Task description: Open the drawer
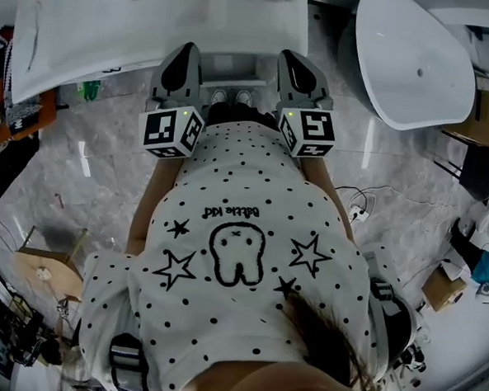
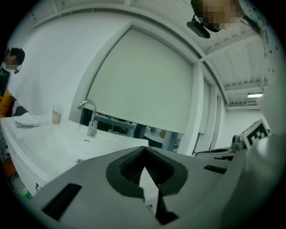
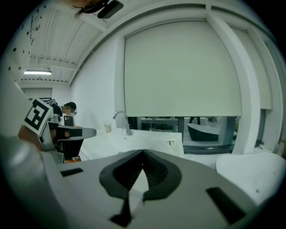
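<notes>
A white vanity with a basin counter (image 1: 156, 20) stands right ahead of me. A pale cabinet front (image 1: 236, 68) under it shows between my two grippers; I cannot make out a drawer handle. My left gripper (image 1: 187, 50) and right gripper (image 1: 293, 56) are held side by side in front of my chest and point at the vanity. In the left gripper view the left gripper (image 2: 144, 151) is shut on nothing, raised above the counter (image 2: 53, 143). In the right gripper view the right gripper (image 3: 143, 153) has its tips together and is empty too.
A faucet (image 2: 91, 117), a small cup (image 2: 55, 117) and a folded cloth (image 2: 31, 120) sit on the counter. A white bathtub (image 1: 417, 69) stands to the right. Another person (image 1: 2, 110) is at the left edge. Boxes and cables (image 1: 450, 286) lie on the marble floor.
</notes>
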Tool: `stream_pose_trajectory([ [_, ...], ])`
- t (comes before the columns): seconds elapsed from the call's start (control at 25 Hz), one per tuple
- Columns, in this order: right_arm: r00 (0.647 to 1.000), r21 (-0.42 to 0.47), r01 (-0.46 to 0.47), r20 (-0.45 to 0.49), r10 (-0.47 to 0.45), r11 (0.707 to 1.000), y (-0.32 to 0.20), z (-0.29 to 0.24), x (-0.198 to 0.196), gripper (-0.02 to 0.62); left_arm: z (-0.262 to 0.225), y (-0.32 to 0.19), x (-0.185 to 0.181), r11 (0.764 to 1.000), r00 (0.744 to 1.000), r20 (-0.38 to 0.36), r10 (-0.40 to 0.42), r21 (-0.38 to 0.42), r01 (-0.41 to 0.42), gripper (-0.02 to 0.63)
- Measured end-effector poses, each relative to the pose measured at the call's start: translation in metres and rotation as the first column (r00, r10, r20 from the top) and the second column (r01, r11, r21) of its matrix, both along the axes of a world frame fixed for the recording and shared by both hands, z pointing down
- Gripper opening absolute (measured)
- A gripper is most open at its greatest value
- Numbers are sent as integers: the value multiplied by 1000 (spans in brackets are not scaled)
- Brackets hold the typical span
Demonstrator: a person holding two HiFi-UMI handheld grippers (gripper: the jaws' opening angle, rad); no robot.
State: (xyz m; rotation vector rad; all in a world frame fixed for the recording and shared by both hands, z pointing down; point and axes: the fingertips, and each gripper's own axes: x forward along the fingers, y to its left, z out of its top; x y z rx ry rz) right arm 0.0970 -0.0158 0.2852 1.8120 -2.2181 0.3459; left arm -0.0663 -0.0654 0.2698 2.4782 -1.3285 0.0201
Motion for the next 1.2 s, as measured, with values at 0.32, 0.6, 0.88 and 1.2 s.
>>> stream_pose_trajectory([
  [0.32,999,51,-35,31,34,998,-1,-23,4,14,-17,9,-11,999,999,18,29,30,-29,5],
  [0.6,1000,27,17,25,-18,999,-4,-15,-12,14,-21,5,-11,998,998,16,57,10,-57,5],
  [0.88,989,34,126,-83,-122,992,-6,-20,-31,14,-22,7,18,991,989,64,130,11,-131,5],
  [1.2,985,37,150,-87,-147,988,-9,-17,-33,14,-24,6,26,988,986,82,148,41,-151,5],
])
